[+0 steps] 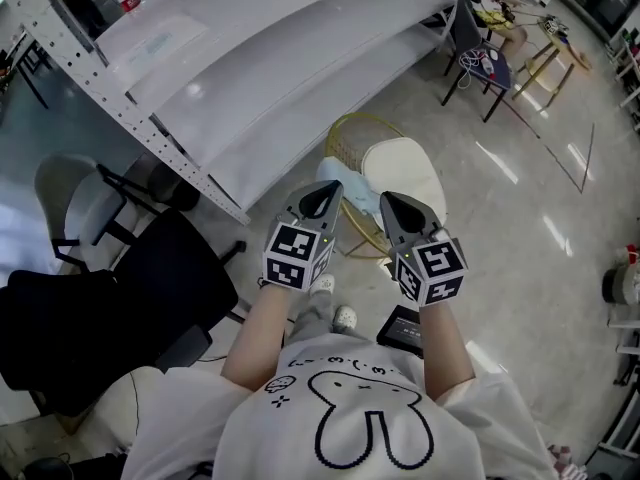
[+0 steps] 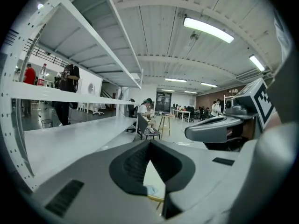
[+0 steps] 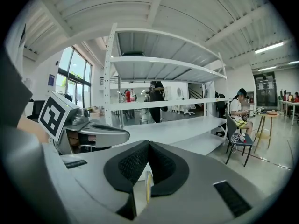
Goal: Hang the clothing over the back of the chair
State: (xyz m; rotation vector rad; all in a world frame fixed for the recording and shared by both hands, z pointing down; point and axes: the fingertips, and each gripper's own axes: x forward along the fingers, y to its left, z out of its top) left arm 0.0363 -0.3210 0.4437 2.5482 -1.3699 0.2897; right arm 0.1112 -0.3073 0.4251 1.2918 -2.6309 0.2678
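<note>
Left tongs [image 1: 328, 192] and right tongs [image 1: 392, 202] closed, empty, over glossy floor [image 1: 500, 230]; white shelving [image 1: 280, 48] beside.

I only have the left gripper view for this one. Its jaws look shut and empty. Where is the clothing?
Observer: In the head view, a light blue garment lies on the chair beside its gold wire back. It is partly hidden behind the left gripper.
Operator: Is the right gripper holding anything?
Observer: No. The right gripper view shows the right gripper shut, with nothing between its jaws.
Operator: What else is near the person?
Observer: A black office chair stands at the person's left, by a white shelving rack.
</note>
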